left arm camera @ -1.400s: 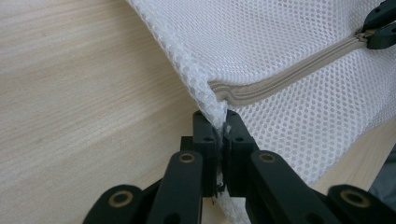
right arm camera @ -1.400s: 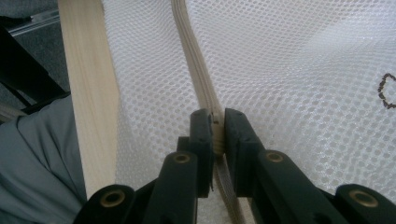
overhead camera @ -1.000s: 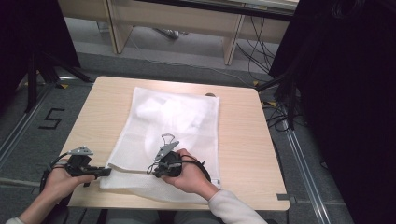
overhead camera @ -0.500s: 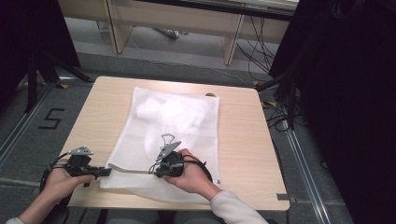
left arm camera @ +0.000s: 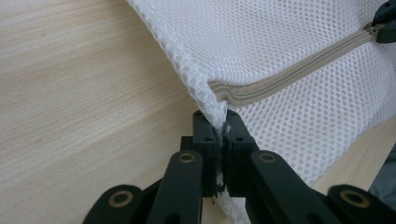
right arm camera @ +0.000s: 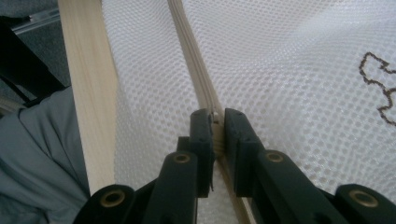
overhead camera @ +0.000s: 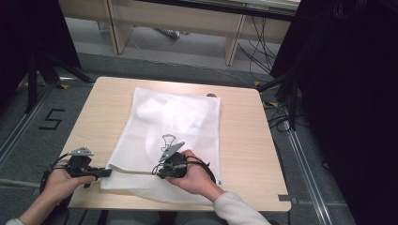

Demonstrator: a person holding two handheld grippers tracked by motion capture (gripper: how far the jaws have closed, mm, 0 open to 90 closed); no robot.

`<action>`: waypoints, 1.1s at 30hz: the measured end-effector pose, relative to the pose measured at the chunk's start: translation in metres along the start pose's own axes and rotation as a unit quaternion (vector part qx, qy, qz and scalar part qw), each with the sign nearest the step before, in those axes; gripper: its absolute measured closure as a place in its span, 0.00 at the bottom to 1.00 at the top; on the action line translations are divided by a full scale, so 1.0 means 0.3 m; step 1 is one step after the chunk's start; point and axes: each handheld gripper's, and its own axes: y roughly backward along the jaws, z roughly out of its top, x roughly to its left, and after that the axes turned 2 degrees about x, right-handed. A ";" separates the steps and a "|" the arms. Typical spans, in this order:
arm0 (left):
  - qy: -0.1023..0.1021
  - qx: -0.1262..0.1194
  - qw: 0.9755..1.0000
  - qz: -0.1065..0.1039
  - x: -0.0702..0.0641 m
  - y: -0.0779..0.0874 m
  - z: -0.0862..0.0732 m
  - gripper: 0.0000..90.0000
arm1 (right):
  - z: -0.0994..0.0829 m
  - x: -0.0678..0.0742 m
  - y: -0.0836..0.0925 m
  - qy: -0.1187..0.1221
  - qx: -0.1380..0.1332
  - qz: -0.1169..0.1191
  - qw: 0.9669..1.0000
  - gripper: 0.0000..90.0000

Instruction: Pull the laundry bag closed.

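On the wooden counter [overhead camera: 244, 136], toward six o'clock, we see a white mesh laundry bag [overhead camera: 178, 122] lying flat, with its beige zipper [left arm camera: 280, 79] running along the near edge. We hold its corner at about eight o'clock with the left gripper [left arm camera: 219, 122], clenched on the mesh, probably to keep the bag stretched. The right gripper [right arm camera: 217, 116], nearer to six o'clock, is closed on the zipper, we think on its slider, so it can be pulled along.
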 end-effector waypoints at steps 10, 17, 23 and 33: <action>0.003 -0.008 1.000 0.000 0.000 -0.004 -0.003 0.95 | -0.013 -0.007 0.009 0.000 0.002 -0.002 1.000 0.92; 0.002 -0.002 1.000 0.000 0.001 -0.002 -0.001 0.95 | -0.024 -0.011 0.015 -0.007 0.000 -0.004 1.000 0.92; 0.002 0.001 1.000 0.001 0.002 -0.001 -0.001 0.95 | -0.030 -0.012 0.020 -0.008 0.003 -0.002 1.000 0.92; 0.003 0.000 1.000 0.004 0.001 0.000 -0.001 0.95 | -0.039 -0.016 0.030 -0.010 0.005 -0.004 1.000 0.92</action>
